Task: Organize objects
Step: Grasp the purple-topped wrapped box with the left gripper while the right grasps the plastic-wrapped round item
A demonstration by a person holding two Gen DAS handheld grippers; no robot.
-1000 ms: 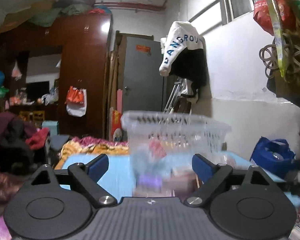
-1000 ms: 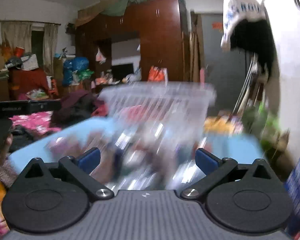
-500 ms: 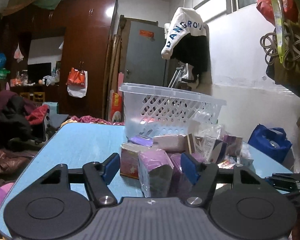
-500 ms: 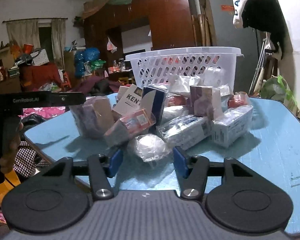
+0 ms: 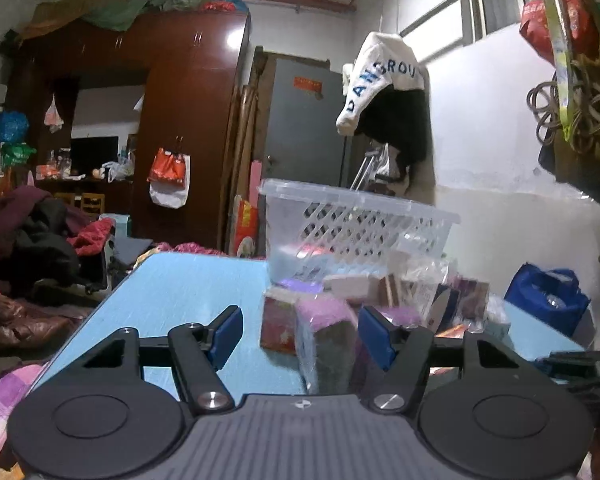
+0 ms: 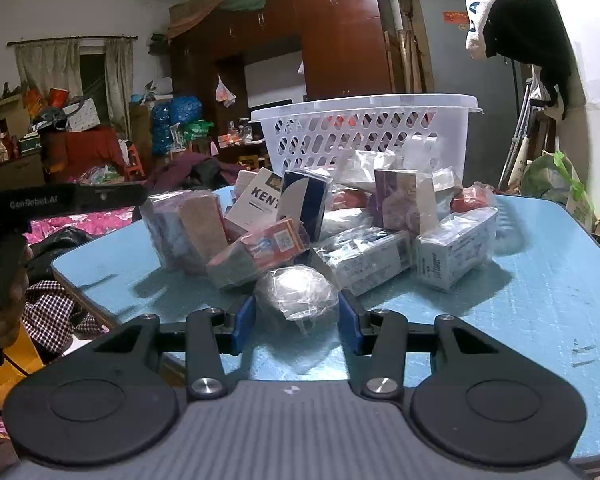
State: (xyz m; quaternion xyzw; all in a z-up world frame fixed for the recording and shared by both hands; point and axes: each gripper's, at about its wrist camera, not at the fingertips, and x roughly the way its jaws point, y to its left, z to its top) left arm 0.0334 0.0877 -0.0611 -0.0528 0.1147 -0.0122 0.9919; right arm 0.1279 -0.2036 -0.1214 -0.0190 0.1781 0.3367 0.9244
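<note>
Packets [image 6: 364,216] heaped on the table [image 6: 540,292] before the basket [image 6: 364,128]; right gripper [image 6: 298,320] closing around a light, crinkly wrapped ball [image 6: 296,292], left gripper [image 5: 300,336] closing around a purple box [image 5: 328,340]

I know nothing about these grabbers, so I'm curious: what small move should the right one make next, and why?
Probably finish closing: the right gripper is closing with the plastic-wrapped white ball between its pads at the pile's near edge, and the white basket waits behind.
</note>
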